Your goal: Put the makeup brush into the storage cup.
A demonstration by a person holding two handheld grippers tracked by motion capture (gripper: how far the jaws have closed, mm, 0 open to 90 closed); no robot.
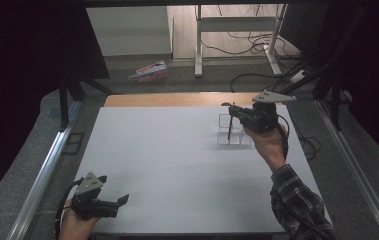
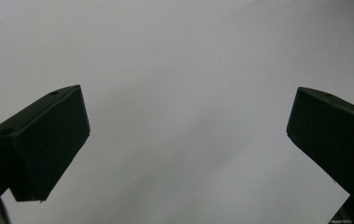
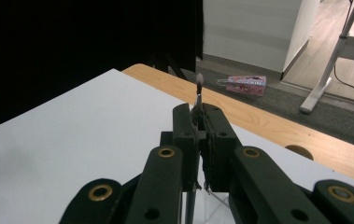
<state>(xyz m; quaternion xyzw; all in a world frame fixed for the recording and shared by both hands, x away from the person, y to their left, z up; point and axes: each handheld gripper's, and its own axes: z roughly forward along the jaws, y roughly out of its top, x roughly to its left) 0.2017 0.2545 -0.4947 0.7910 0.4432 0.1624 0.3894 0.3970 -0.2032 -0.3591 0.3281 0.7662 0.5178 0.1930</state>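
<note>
My right gripper [image 1: 233, 111] pinches a thin brush [image 1: 229, 127] upright over the clear box [image 1: 231, 136], right of centre. I should lower it straight into one compartment. Left gripper [image 1: 122, 200] idles wide open, lower left.

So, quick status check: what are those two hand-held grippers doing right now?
Right hand-held gripper shut on thin dark brush, above clear plastic compartment box. Left hand-held gripper open, over white table. Nothing in the way.

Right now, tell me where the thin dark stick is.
High view, far right of the table: the thin dark stick hangs from the shut right gripper, tip down in the clear divided box.
</note>
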